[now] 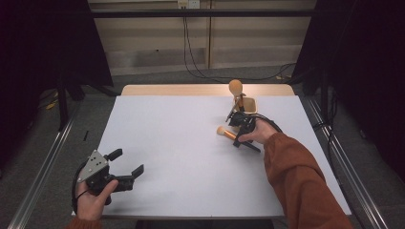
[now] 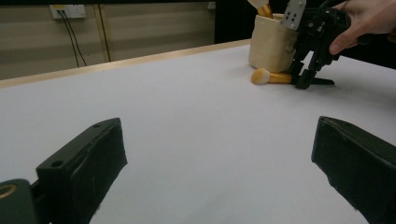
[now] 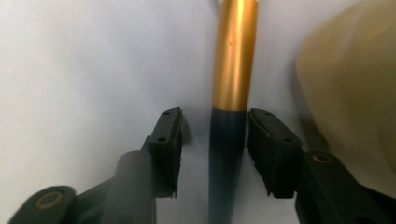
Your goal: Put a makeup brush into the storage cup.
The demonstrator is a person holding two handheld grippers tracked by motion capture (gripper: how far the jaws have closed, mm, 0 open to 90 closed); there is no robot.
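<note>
1. Tabletop [image 1: 191, 157]: white.
2. Cream holder [image 1: 250, 105] near far right edge, a brush standing in it.
3. Left gripper [image 1: 128, 164] at near left corner, jaws wide, empty.
4. Right gripper [image 1: 237, 135] by holder, jaws narrow astride lying makeup brush [image 3: 231, 84], not yet clamped.

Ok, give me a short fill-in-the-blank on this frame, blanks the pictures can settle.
1. The brush on the table lies between the jaws of the ____ gripper.
2. The left gripper has its jaws ____.
3. Behind the lying brush stands a cream ____ with another brush in it.
Missing words: right; open; cup
</note>
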